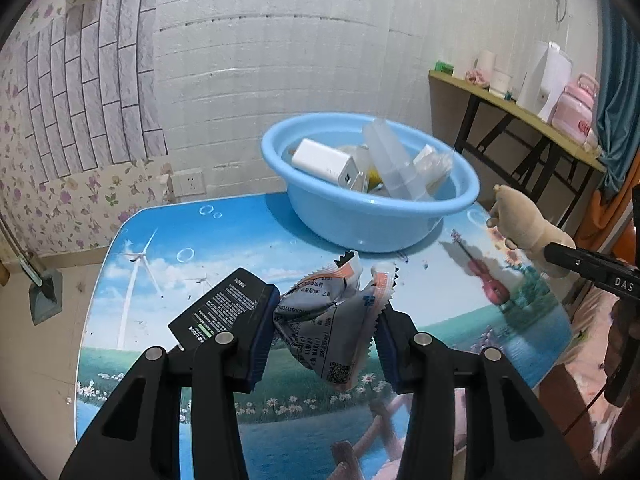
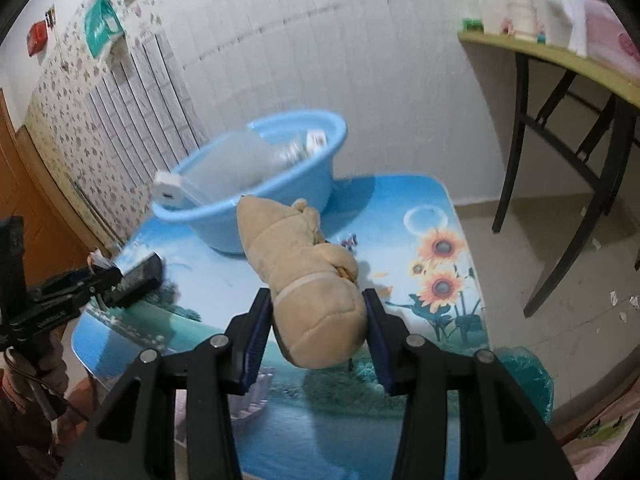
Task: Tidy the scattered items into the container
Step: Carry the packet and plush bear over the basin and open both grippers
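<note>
Basin (image 1: 372, 204) is best reached with the packet (image 1: 328, 320) pinched in the left gripper (image 1: 324, 340) and the plush toy (image 2: 316, 300) clamped in the right gripper (image 2: 318, 340), each carried clear above the rim before release.

Glossy plastic basin (image 1: 372, 216), crinkled foil packet (image 1: 328, 320), soft plush toy (image 2: 312, 292), glossy tabletop (image 1: 208, 240).

White tiled wall (image 1: 280, 40), floral wallpaper (image 1: 24, 152)

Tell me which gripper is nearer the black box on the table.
Left. The left gripper, shut on a crumpled packet, hangs right beside the black box. The right gripper, shut on the plush toy, is across the table from it.
</note>
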A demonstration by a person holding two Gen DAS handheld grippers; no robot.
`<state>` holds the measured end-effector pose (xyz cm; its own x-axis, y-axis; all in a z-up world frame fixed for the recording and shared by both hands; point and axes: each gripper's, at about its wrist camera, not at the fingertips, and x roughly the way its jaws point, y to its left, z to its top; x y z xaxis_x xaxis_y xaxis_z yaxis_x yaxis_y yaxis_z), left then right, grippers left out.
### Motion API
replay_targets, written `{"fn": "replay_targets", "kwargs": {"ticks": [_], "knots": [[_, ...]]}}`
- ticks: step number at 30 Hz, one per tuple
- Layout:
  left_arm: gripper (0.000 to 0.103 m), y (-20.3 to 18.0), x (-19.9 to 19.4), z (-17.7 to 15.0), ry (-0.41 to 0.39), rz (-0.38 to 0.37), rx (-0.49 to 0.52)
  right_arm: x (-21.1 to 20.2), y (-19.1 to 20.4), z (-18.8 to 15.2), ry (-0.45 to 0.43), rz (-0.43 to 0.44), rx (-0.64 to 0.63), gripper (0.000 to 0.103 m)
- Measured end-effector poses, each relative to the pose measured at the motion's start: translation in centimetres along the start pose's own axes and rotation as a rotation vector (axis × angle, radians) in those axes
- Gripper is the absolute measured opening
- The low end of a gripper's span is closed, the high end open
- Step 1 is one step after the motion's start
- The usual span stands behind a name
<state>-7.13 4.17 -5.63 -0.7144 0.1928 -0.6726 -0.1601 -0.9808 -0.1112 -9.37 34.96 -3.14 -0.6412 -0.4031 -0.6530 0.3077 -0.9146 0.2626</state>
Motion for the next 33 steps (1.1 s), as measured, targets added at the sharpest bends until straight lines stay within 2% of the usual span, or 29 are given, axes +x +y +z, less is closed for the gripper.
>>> {"fn": "replay_targets", "kwargs": {"ticks": [7,17,25,33], "knots": [[0.044,-0.1,-1.2,1.3,-0.033,-0.028,-0.001,-1.8,2.0,1.3,-0.05,0.039,-0.019,0.044],[0.044,-1.3,-1.7,4.4,-0.097,-0.032,0.038,-1.1,3.5,2.9,-0.074,0.097,-0.005,0.044],[0.044,-3.1,0.6,7.9,-0.121,-0.052,0.073,0.5,4.3,5.5,-0.112,0.115,0.002,0.044],[0.045,-4.0,4.6,10.3,-0.101,-0.066,0.088,3.3,3.5,7.4,-0.108,0.126,0.031,0.044]]}}
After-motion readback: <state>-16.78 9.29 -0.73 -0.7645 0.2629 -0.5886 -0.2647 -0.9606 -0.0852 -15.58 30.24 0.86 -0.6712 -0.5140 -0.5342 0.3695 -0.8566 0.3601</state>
